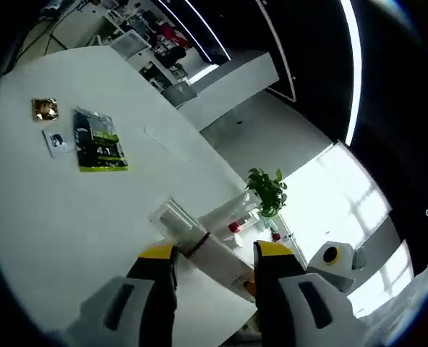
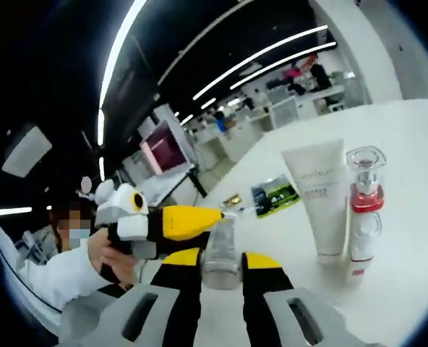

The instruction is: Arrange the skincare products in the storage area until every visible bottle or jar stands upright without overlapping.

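Skincare products are partly arranged: a white tube [image 2: 319, 195] and a red-collared pump bottle [image 2: 361, 210] stand upright, just beside each other, on the tabletop [image 2: 416, 144]. The right hand-held gripper [image 2: 221, 264] clamps a clear bottle [image 2: 221, 256], not yet placed. The left hand-held gripper [image 1: 214, 253] straddles that bottle; its grip is unclear. Sachets [image 1: 98, 141] lie flat.

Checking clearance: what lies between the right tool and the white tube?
Bare table, in the right gripper view; the right tool grips a clear bottle.
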Demonstrator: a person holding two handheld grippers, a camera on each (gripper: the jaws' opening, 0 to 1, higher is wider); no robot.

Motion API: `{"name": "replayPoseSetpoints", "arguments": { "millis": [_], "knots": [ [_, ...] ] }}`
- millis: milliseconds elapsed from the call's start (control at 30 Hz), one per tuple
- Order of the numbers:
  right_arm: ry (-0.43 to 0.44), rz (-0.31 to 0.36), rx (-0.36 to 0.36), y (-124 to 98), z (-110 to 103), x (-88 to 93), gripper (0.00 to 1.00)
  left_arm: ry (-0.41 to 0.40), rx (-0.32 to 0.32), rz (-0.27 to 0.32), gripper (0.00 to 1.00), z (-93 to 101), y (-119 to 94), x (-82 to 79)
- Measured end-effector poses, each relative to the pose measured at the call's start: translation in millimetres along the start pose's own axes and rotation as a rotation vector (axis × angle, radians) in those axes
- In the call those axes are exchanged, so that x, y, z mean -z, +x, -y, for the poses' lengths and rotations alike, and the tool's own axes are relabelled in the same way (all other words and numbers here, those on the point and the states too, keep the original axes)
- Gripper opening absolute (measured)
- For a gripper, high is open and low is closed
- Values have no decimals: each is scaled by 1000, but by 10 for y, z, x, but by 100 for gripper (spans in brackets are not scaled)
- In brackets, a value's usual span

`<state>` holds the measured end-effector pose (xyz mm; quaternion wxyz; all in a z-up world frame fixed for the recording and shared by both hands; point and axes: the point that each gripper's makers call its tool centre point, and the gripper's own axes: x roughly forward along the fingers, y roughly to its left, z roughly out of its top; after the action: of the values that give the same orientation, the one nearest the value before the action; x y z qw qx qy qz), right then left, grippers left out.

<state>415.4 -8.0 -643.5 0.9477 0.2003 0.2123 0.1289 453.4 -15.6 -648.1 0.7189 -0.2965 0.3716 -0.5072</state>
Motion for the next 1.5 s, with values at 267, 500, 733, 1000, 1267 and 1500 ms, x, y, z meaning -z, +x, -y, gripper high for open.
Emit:
{"name": "replayPoseSetpoints", "arguments": {
  "millis": [267, 500, 733, 1000, 1267, 1500],
  "knots": [
    [-96, 7, 42, -5, 141, -43, 13, -32, 16, -31, 32, 21, 162, 71],
    [-240, -19, 69, 19, 196, 43, 13, 5, 46, -48, 29, 22, 144, 131],
    [-295, -30, 58, 103, 182, 111, 14, -11, 96, -49, 21, 51, 65, 51],
    [-361, -15, 38, 130, 140, 106, 14, 57, 127, -31, 18, 43, 16, -76],
    [-385, -49, 19, 151, 129, 195, 15, 251, 137, -49, 18, 31, 25, -108],
    [-366, -91, 22, 147, 156, 283, 13, 354, 105, -31, 17, 4, 32, -168]
  ]
}}
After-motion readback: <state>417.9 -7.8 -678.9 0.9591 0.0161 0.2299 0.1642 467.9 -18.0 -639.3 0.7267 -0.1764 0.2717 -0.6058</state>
